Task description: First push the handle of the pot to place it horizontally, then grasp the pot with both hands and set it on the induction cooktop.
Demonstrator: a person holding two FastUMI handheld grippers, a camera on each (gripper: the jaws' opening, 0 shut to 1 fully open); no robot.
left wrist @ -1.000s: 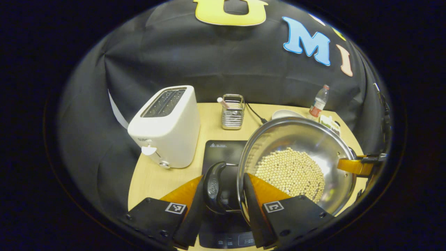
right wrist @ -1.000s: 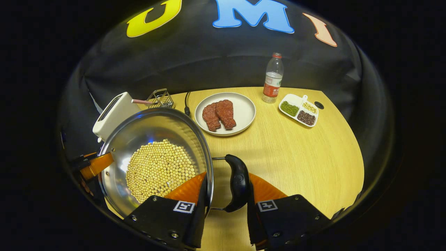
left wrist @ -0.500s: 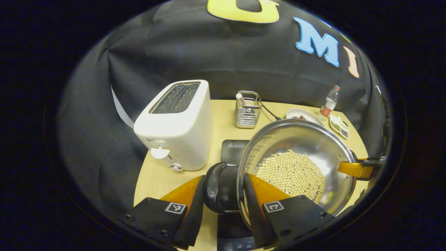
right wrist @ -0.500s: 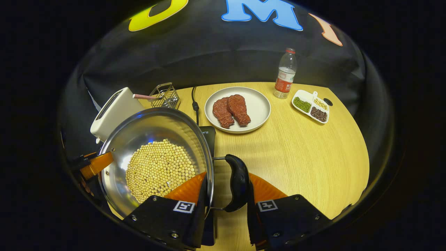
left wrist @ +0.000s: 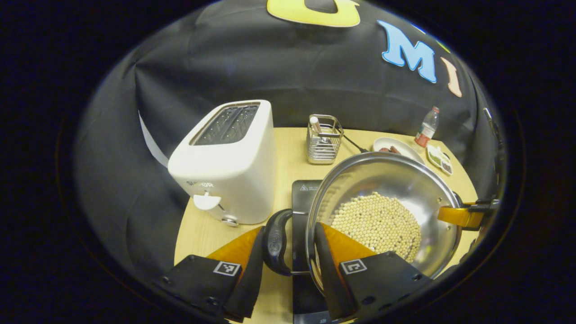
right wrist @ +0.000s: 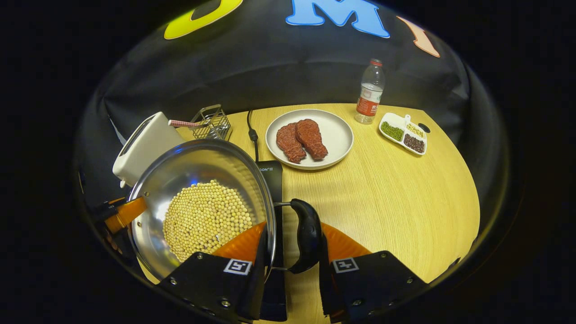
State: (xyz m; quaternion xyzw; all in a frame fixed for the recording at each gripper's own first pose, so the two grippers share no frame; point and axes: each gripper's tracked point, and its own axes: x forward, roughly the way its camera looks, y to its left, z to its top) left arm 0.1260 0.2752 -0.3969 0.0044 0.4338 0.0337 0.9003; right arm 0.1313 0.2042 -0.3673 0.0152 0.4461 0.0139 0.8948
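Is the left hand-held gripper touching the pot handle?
Touching. Left gripper view: the left hand-held gripper closes both fingers on the black pot handle.

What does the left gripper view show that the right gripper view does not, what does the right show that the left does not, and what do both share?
Left gripper view alone: the toaster's front with its lever, and the left gripper closed on the pot's left handle.

Right gripper view alone: the right gripper closed on the right handle, the two steaks plainly on the plate, and a wide bare stretch of table.

Both: the pot of beans, the cooktop, toaster, wire basket, bottle and divided dish.
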